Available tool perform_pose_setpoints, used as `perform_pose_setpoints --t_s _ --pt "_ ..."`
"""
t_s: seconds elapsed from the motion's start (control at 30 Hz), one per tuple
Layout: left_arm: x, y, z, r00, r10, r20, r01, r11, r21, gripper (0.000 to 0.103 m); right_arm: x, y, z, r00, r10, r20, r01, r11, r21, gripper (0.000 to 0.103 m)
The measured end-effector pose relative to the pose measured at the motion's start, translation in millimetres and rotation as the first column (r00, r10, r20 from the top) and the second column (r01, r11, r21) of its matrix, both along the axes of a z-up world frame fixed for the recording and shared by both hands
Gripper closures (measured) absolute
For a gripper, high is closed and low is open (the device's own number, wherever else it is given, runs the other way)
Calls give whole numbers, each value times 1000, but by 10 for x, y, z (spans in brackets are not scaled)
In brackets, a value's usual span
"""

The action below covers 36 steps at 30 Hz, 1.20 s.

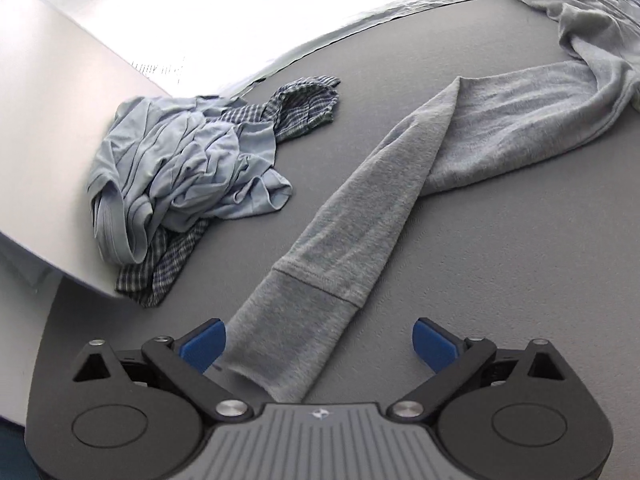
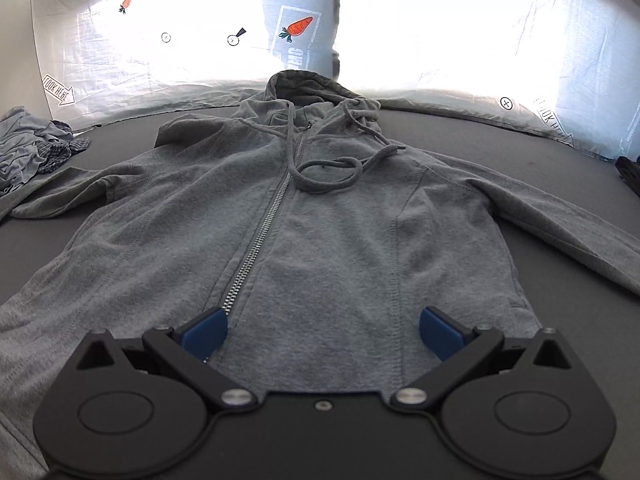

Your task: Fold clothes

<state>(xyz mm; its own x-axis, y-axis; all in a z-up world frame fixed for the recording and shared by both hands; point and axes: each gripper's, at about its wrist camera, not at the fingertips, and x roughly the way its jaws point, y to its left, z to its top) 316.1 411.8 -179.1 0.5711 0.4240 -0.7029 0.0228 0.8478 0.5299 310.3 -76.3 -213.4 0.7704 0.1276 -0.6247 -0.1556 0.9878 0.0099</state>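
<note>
1. The left gripper (image 1: pixel 319 344) is spread wide, its blue fingertips (image 1: pixel 206 342) apart and holding nothing. The cuff (image 1: pixel 288 340) of the hoodie's sleeve (image 1: pixel 360 216) lies flat on the grey table (image 1: pixel 500 280) right between them, the near end of the cuff almost under the gripper body.

2. From the cuff the sleeve runs away from the left gripper, up and to the right, bends over on itself partway along, then carries on right to the rest of the hoodie — so its long axis points nearly straight out along the fingers, not across them.

3. The right gripper (image 2: pixel 323 334) is also spread and empty. It sits over the bottom hem of the hoodie (image 2: pixel 320 220), which lies face up and flat, the zipper (image 2: pixel 260 232) closed and running away from the gripper toward the hood (image 2: pixel 308 88) at the far end.

4. Beside the sleeve, on its left, a crumpled pile of clothes (image 1: pixel 188 184) — pale blue cloth over a checked piece — lies apart from the hoodie, at the table's edge.

5. My reading: the left gripper is the nearer one to the cuff, and the likely next move is to pinch that cuff and carry the sleeve across onto the hoodie's body. The cuff is already lined up inside the jaws, so little repositioning seems needed; the bend in the sleeve could drag or bunch.
</note>
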Motion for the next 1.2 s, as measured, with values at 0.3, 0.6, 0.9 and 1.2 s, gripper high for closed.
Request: perform_pose_setpoints --t_s 0.3,0.6,0.9,1.2 --pt "43 21 -63 973 -232 14 231 970 74 27 7 13 5 1000 -18 -1 18 1000 2 0" --pt "228 250 48 987 -138 77 126 982 143 37 10 -2 5 1000 -14 -2 14 1000 8 0" --pt "790 904 128 976 176 129 -174 984 -20 37 20 -13 3 1000 -12 -2 12 1000 10 0" --pt "457 1614 277 790 603 105 -453 692 -562 12 12 11 10 1000 -17 0 17 1000 4 0"
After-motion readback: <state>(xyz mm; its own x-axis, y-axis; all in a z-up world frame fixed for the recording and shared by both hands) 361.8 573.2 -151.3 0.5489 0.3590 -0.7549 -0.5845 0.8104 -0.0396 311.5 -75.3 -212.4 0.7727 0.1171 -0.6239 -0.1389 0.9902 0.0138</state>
